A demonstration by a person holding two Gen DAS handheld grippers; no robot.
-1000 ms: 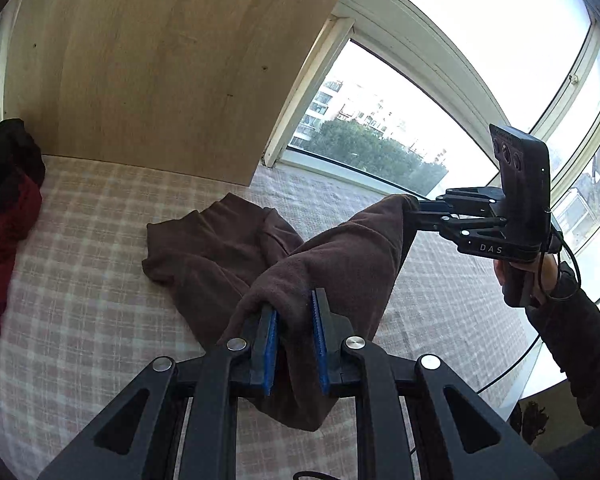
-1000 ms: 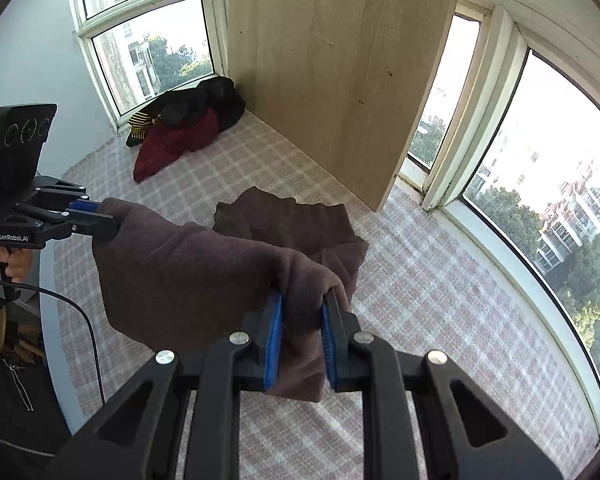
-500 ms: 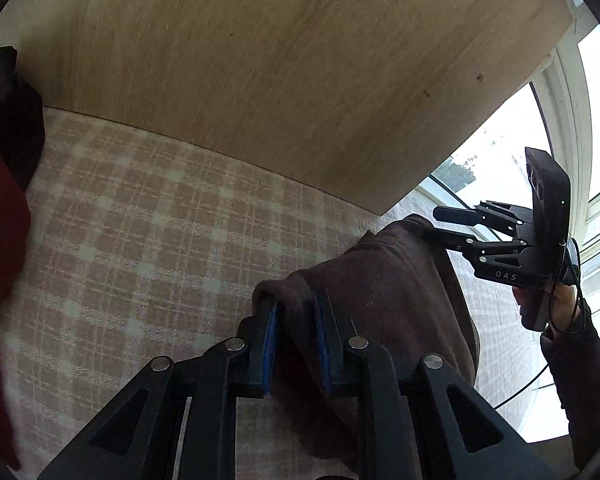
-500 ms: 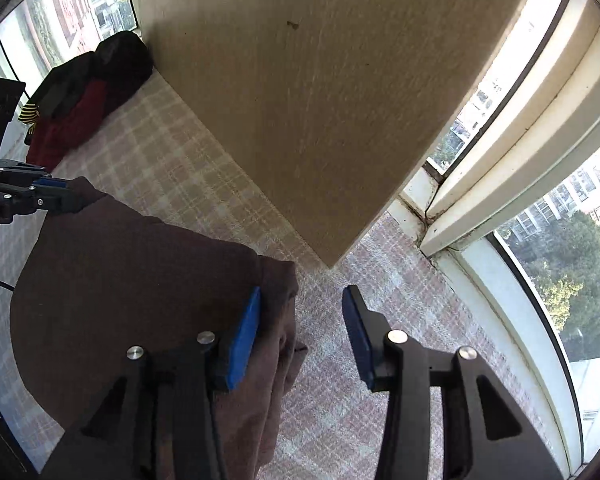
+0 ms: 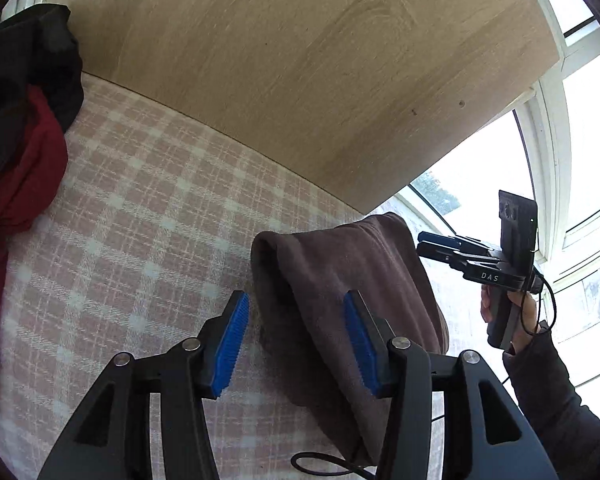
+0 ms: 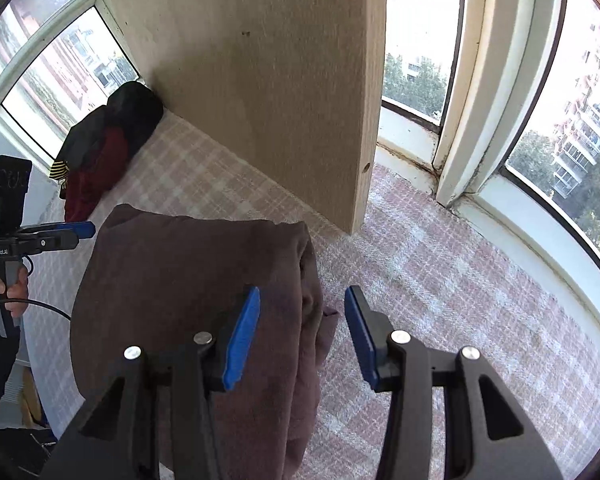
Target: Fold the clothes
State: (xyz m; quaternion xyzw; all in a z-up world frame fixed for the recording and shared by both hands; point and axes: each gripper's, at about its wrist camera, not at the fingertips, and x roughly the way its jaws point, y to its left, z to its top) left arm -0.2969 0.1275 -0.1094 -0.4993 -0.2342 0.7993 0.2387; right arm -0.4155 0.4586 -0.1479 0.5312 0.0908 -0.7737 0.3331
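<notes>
A brown garment (image 5: 340,272) lies folded over on the pink checked sheet (image 5: 140,220), close to the wooden board. My left gripper (image 5: 296,300) hangs over its left fold. The jaws are opening, the cloth's edge lies between them and the blue pads do not press it. In the right wrist view the same garment (image 6: 188,280) fills the lower left. My right gripper (image 6: 302,296) straddles its right edge, jaws opening, pads off the cloth. Each gripper also shows in the other view: the right gripper (image 5: 424,240) and the left gripper (image 6: 90,230), both beside the garment's far corners.
A tall wooden board (image 5: 300,60) stands upright on the sheet just beyond the garment. A pile of red and black clothes (image 5: 20,140) lies at the far left by the window. Window frames (image 6: 460,140) ring the surface. A black cable (image 5: 324,466) trails near the front.
Both grippers carried the brown garment forward and down, folding it over onto the sheet. Their jaws were shut on the cloth before; now both have let go and stand apart.
</notes>
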